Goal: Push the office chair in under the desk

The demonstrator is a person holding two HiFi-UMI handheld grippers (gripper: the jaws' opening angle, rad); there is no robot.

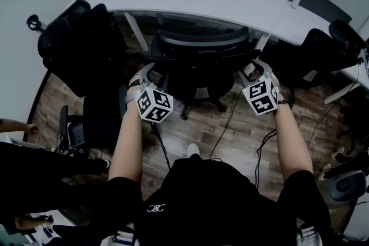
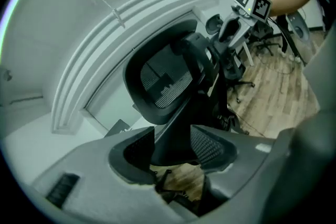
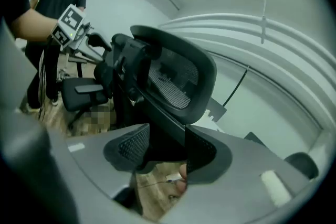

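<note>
Ahead, left hand (image 1: pixel 131 105) and right hand (image 1: pixel 276 91), arms outstretched.

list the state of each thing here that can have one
office chair: upright, facing the desk, not yet pushed under
left gripper: open, fingers astride the backrest
right gripper: open, fingers astride the backrest's other side

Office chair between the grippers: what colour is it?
Black mesh-backed office chair, clearest in the left gripper view.
</note>
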